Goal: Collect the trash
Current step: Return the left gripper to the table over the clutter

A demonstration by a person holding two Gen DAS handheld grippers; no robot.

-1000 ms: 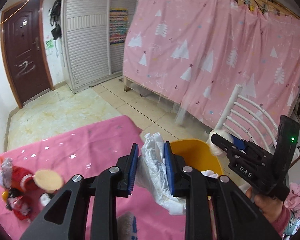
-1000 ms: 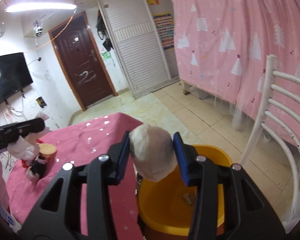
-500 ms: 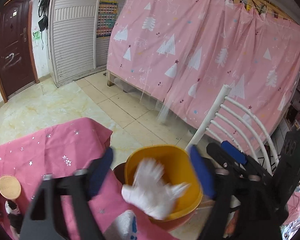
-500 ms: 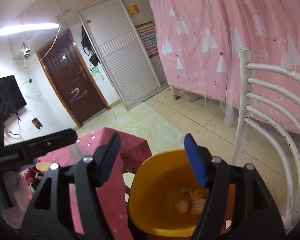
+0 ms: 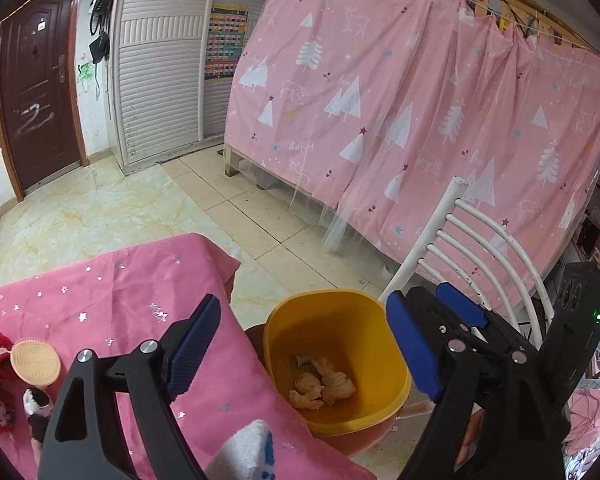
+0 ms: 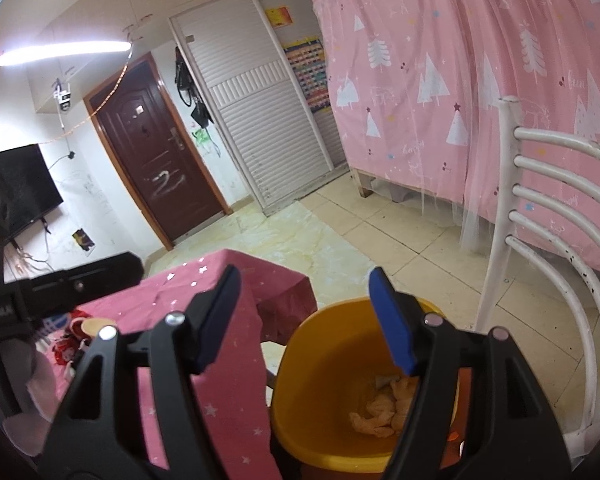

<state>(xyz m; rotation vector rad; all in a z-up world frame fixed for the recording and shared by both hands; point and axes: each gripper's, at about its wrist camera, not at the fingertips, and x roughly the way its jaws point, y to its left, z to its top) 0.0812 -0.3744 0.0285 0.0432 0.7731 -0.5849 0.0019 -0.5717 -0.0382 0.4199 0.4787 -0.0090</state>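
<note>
This is a lived-in home room — a bedroom doubling as a living space. A pink tree-print curtain (image 5: pixel 400 112) drapes a wooden bed frame, a louvred wardrobe (image 6: pixel 260 120) stands beside a dark entry door (image 6: pixel 156 160), and a wall-mounted television (image 6: pixel 24 188) hangs over the tiled floor (image 5: pixel 100 216) — all domestic.

My left gripper (image 5: pixel 302 350) is black with blue pads and silver screws. My right gripper (image 6: pixel 310 320) matches it.

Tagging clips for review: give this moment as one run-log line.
left gripper: open, empty | right gripper: open, empty | crumpled paper wads: inside yellow plastic bin | bin: beside pink-clothed table
</note>
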